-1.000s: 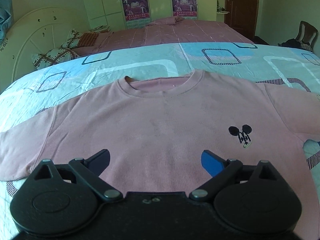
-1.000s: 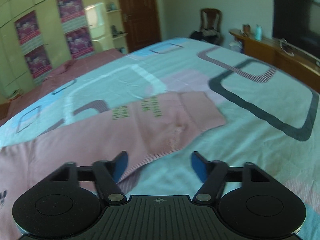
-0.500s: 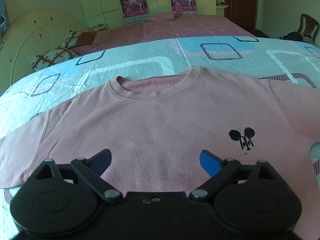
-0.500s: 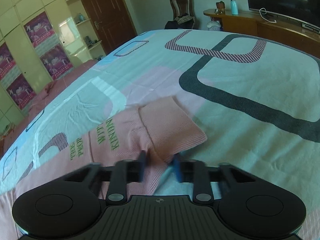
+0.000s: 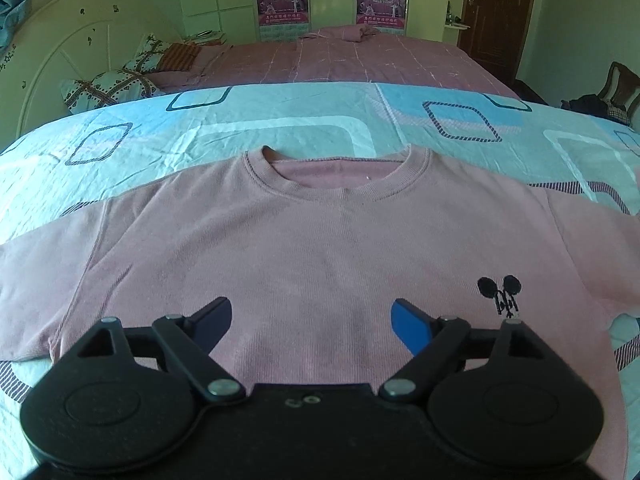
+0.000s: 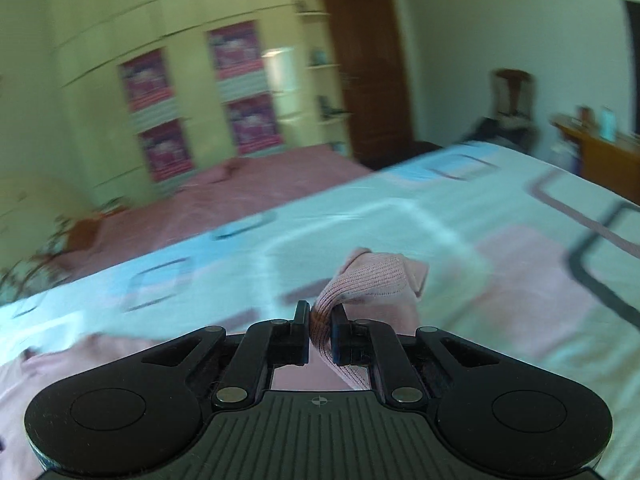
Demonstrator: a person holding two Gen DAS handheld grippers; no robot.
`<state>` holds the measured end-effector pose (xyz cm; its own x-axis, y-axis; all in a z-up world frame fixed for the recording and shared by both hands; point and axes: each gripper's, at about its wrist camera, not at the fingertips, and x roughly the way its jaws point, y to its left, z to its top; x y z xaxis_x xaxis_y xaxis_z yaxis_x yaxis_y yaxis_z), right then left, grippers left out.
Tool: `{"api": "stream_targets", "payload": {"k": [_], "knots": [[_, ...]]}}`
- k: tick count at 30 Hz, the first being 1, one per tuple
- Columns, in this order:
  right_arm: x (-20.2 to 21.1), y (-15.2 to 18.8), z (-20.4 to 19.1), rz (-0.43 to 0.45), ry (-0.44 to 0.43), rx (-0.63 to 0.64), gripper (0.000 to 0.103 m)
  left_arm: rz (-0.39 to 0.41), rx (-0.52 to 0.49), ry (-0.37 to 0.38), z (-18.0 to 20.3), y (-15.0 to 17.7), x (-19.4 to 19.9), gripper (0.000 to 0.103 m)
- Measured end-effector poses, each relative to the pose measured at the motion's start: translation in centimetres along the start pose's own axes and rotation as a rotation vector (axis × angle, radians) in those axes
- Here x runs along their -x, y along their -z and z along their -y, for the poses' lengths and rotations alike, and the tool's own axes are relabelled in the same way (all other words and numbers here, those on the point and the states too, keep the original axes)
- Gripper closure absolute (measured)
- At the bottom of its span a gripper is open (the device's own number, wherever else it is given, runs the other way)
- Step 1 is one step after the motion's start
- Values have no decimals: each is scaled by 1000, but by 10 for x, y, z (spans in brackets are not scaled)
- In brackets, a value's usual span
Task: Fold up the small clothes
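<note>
Two jobs at once: one of waiting, one of holding. Left gripper (image 5: 312, 307): spread wide, gripping nothing, hovering low over the lower front of the shirt (image 5: 320, 248), presumably parked there to pin or receive the cloth for the coming fold. Right gripper (image 6: 320, 318): pressed together on the sleeve (image 6: 376, 276), pinched near the cuff, with the end bunched into a soft knot beyond the fingers and the rest draping down behind them. Probably gripped at the tip for carrying the whole sleeve inward over the body in one sweep. Heavy blur across the right view, so no telling more of the sleeve's place than somewhere above the cover (image 5: 280, 120). Shirt lying flat and front up on that cover, collar (image 5: 340, 184) toward the far side, other sleeve spread out to the left, hem hidden under the left gripper. Pink fine-ribbed knit, soft and limp, with a thicker ribbed band round the neck and a small black mouse-head motif (image 5: 498, 294) on the chest. Cover beneath: thin, smooth, lightly creased, pale blue and white with rounded-square outlines. Judged early in the task: body not yet folded, one sleeve in grip. Limp knit, so likely to sag and wrinkle unless laid down flat and smoothed.
</note>
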<state>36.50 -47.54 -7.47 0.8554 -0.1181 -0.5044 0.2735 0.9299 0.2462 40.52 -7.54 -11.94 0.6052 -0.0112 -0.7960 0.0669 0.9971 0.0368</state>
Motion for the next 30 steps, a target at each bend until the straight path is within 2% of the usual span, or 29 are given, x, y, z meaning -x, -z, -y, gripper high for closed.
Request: {"api": "stream_targets", "payload": {"k": [2, 5, 8, 12, 14, 16, 18, 20, 22, 24, 25, 29, 30], "knots": [[0, 8, -48, -4, -80, 68, 94, 3, 33, 22, -16, -1, 2, 12], [-2, 27, -119, -29, -188, 140, 94, 13, 73, 31, -39, -1, 3, 12], [-10, 55, -179, -90, -281, 185, 94, 25, 102, 34, -61, -1, 3, 12], [-24, 92, -233, -194, -389, 249, 93, 29, 149, 89, -78, -3, 2, 12], [-26, 102, -246, -237, -422, 280, 86, 21, 160, 127, -79, -4, -1, 11], [-25, 101, -247, -241, -439, 278, 43, 6, 162, 176, -73, -4, -7, 11], [-15, 97, -234, -190, -417, 260, 42, -16, 156, 223, -63, -4, -16, 11], [-8, 93, -220, -178, -369, 255, 42, -54, 162, 285, -49, -4, -31, 12], [-2, 92, -199, -164, -295, 254, 42, -97, 184, 345, -38, -4, -46, 18], [5, 93, -173, -169, -220, 252, 42, -116, 197, 405, -26, -3, -60, 31], [8, 93, -158, -174, -183, 246, 42, -123, 195, 408, -20, -3, -66, 36], [12, 103, -107, -220, -56, 182, 42, -89, 181, 393, -2, -4, -75, 39], [13, 105, -99, -227, -35, 168, 42, -84, 180, 396, 1, -5, -76, 55]]}}
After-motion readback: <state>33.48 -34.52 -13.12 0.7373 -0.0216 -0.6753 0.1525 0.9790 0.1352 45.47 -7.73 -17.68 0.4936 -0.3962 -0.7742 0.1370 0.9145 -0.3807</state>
